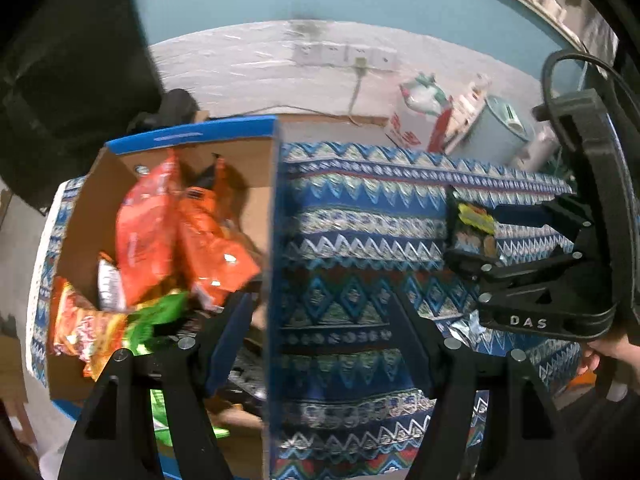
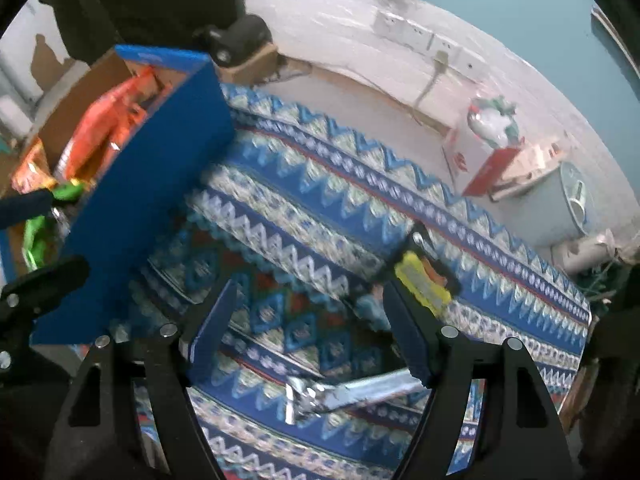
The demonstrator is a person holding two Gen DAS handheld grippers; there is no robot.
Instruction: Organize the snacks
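Observation:
A blue cardboard box [image 1: 192,136] stands on the patterned cloth and holds several orange snack bags [image 1: 160,224] and a green one [image 1: 160,316]. It also shows in the right wrist view [image 2: 132,208]. My left gripper [image 1: 320,304] is open and straddles the box's right wall. My right gripper [image 2: 308,312] is open over the cloth. A dark snack pack with a yellow label [image 2: 424,280] lies by its right finger, and a silver-edged packet [image 2: 360,394] lies below. In the left wrist view the right gripper [image 1: 472,236] sits at that pack [image 1: 474,224].
The table is covered by a blue zigzag cloth [image 1: 360,208]. Behind it on the floor stand a white and red carton [image 2: 476,156], a grey bin [image 2: 576,204] and a wall socket strip [image 1: 344,56]. A dark object [image 2: 236,36] sits behind the box.

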